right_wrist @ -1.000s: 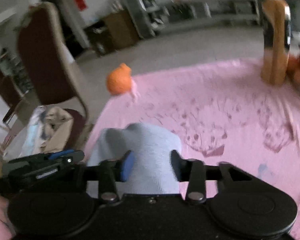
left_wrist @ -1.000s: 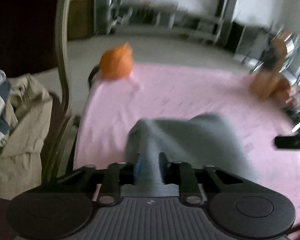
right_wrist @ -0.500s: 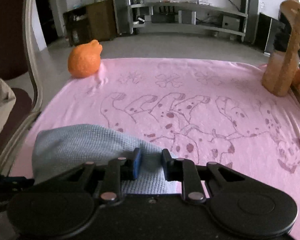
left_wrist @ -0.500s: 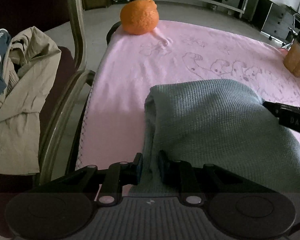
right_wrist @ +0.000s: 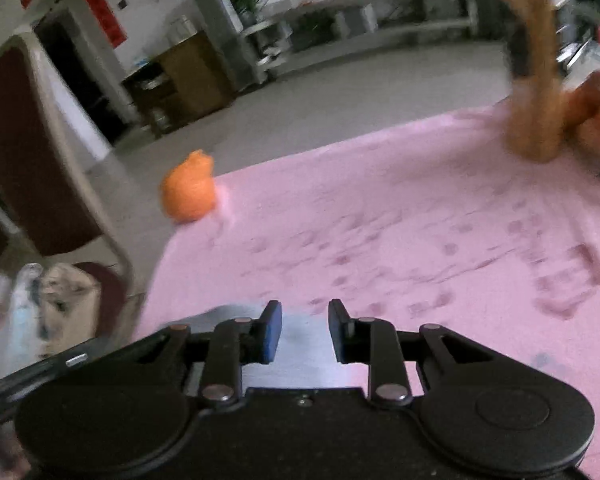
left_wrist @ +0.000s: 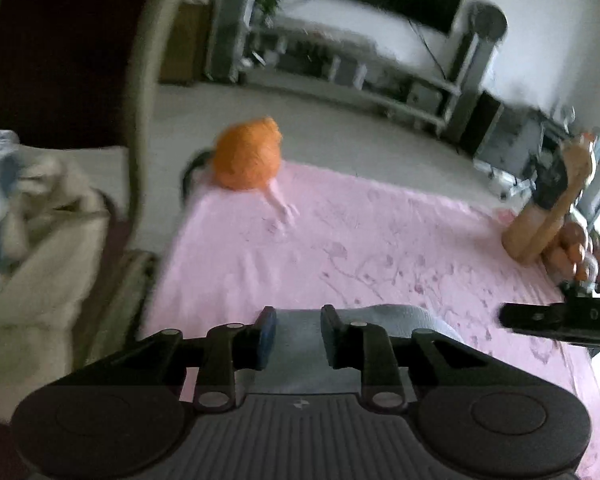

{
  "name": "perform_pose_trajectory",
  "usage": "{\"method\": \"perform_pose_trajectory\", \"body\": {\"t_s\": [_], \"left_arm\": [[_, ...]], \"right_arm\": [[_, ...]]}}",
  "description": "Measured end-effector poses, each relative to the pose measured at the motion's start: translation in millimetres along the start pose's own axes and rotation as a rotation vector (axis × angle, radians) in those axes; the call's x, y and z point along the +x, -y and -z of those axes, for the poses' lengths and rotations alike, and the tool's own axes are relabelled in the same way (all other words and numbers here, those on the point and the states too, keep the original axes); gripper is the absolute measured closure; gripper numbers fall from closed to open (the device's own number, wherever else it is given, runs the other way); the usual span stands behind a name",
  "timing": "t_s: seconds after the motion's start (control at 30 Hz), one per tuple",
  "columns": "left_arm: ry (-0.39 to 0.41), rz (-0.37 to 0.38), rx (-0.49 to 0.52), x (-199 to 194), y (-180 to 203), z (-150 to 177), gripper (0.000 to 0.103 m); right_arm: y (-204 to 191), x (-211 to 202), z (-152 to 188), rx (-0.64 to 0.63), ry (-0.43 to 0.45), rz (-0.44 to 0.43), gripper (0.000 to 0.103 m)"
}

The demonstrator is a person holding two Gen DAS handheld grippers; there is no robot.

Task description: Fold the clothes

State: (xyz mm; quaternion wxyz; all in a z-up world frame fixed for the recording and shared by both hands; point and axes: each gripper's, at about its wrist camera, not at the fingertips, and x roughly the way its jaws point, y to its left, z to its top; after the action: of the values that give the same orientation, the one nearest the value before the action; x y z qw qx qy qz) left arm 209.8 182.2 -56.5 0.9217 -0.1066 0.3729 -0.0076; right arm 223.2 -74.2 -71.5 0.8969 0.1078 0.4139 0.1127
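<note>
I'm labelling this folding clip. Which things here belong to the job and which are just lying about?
Part of the job:
- grey knitted garment on the pink cloth
- left gripper, open
- right gripper, open
- heap of clothes on the chair, probably waiting

Just lying about:
- orange fruit
- brown bottle
- small fruits beside it

A folded cloth [left_wrist: 300, 332] lies on the blanket's [left_wrist: 340, 240] near edge, a plush toy [left_wrist: 247, 154] at its far left corner.
</note>
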Motion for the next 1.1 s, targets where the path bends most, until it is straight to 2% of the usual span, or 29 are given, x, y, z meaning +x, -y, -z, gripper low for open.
{"method": "perform_pose_trajectory", "body": {"t_s": [0.07,0.2,0.23,0.27,0.33,0.43,0.53,0.6,0.63,0.7,0.77,0.9,1.0,1.1], "left_arm": [[-0.05,-0.019,0.041,26,11,0,0.082],[-0.151,-0.128,0.073,69,19,11,0.084],[-0.156,-0.167,0.085,73,20,14,0.078],[-0.157,-0.176,0.088,75,20,16,0.076],[-0.157,-0.184,0.087,76,18,17,0.076],[-0.147,-0.18,0.08,71,15,18,0.072],[-0.136,-0.132,-0.001,46,5,16,0.073],[-0.134,-0.074,-0.102,21,-12,15,0.074],[-0.119,-0.06,-0.132,8,-18,17,0.074],[-0.089,-0.035,-0.192,-19,-31,22,0.073],[-0.054,-0.048,-0.21,-43,-39,35,0.073],[-0.068,-0.033,-0.228,-70,-45,67,0.073],[-0.07,-0.029,-0.191,-83,-37,85,0.074],[-0.037,-0.034,-0.155,-91,-30,93,0.075]], "right_arm": [[-8,19,3,-0.027,-0.02,-0.001,0.077],[-24,58,9,-0.081,-0.059,-0.003,0.077],[-28,67,10,-0.094,-0.069,-0.004,0.078],[-31,77,12,-0.108,-0.079,-0.004,0.086],[-39,96,15,-0.134,-0.097,-0.005,0.091],[-45,97,19,-0.157,-0.08,0.042,0.092],[-52,81,21,-0.211,-0.06,0.053,0.091],[-38,48,18,-0.138,-0.022,0.009,0.08],[-29,30,16,-0.095,-0.004,-0.014,0.07],[-14,-3,14,-0.061,0.024,-0.031,0.067],[1,-34,16,-0.053,0.021,-0.031,0.065],[24,-72,37,-0.004,-0.033,-0.044,0.059],[28,-84,62,0.005,-0.061,-0.048,0.057],[23,-89,85,0.011,-0.072,-0.067,0.059]]}}
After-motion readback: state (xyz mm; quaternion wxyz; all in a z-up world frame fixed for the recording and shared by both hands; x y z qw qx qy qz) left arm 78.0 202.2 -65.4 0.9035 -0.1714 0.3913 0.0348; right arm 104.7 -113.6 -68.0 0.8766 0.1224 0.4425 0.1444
